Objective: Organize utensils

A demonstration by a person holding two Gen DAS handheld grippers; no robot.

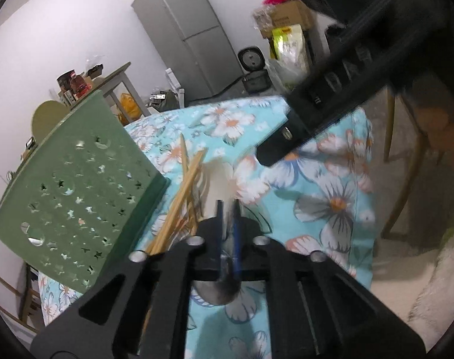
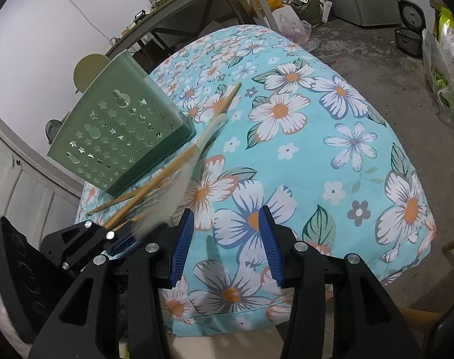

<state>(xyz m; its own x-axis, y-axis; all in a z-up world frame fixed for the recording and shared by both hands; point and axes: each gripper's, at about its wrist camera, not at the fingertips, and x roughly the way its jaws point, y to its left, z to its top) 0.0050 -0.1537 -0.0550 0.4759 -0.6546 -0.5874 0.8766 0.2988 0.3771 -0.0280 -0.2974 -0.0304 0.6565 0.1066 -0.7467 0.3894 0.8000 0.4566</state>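
Left wrist view: My left gripper (image 1: pixel 228 209) has its blue pads pinched nearly together on a spoon (image 1: pixel 222 185), gripping the pale handle; the metal bowl shows below the fingers, toward 6 o'clock.
Chopsticks: A loose bundle of chopsticks (image 1: pixel 182 191) lies just beside the spoon at 9 o'clock, slim, straight, light wood, some crossing each other.
Holder: The green holder (image 1: pixel 77 185) stands at 9 o'clock, tilted by the lens, smooth plastic, star-shaped holes punched through its wall.
Cloth: The tablecloth (image 1: pixel 316 209) is soft, blue, with big white flowers.
Right tool, seen from here: A dark blurred body crosses at 1 o'clock.

Right wrist view: My right gripper (image 2: pixel 225 242) stands about half open with nothing between its ribbed blue pads, over bare tablecloth (image 2: pixel 346 137).
Spoon and chopsticks: The spoon (image 2: pixel 179 179), blurred, and the chopsticks (image 2: pixel 155 179) sit at 10 o'clock, beside the holder (image 2: pixel 119 137).
Left gripper, seen from here: Its black frame (image 2: pixel 86 245) is at 9 o'clock.

Step in hand, my judgement: Lift the spoon clear, slowly, so the crossing chopsticks do not drag; stand it upright before lowering it into the holder's open top.
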